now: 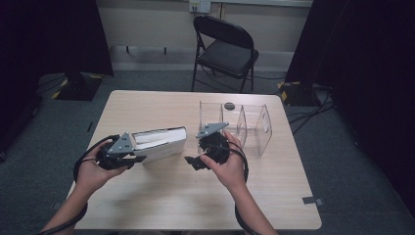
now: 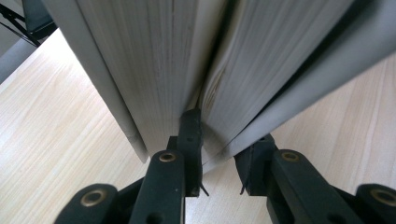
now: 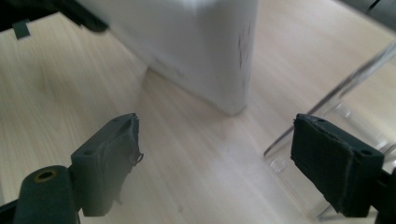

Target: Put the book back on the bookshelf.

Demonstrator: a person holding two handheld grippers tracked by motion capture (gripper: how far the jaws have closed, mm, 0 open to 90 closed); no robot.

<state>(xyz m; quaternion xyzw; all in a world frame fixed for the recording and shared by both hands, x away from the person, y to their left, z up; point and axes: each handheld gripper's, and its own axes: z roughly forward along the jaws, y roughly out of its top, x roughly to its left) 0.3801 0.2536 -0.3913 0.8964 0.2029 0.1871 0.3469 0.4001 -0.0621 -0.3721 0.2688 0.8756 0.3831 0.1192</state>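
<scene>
While the left claw [image 2: 219, 154] bites into the thick white hardcover book [image 1: 160, 143], one jaw is pushed in among the pages and the other sits outside the cover, so it is pinching a cover plus a wedge of pages. The book lies on the pale wooden desk [image 1: 161, 196], directly ahead of the left claw and off to the side of the right claw [image 3: 215, 154]. In the right gripper view the book's corner [image 3: 229, 70] sits just beyond the spread jaws, not between them; the right claw is wide apart and holds nothing. The clear acrylic divided book stand [image 1: 247, 128] is right beside the right claw, on its far side, with its slots empty as far as can be seen.

Progress, as a judgement: early. Book gripped by one claw, not lifted, not yet in the stand. Left to do: raise it, stand it upright, probably steady it with the right claw, slide it into a slot.

Writing: none readable. Faint dark marks on the book's edge, too blurred to read. No brand visible on stand or claws.
</scene>
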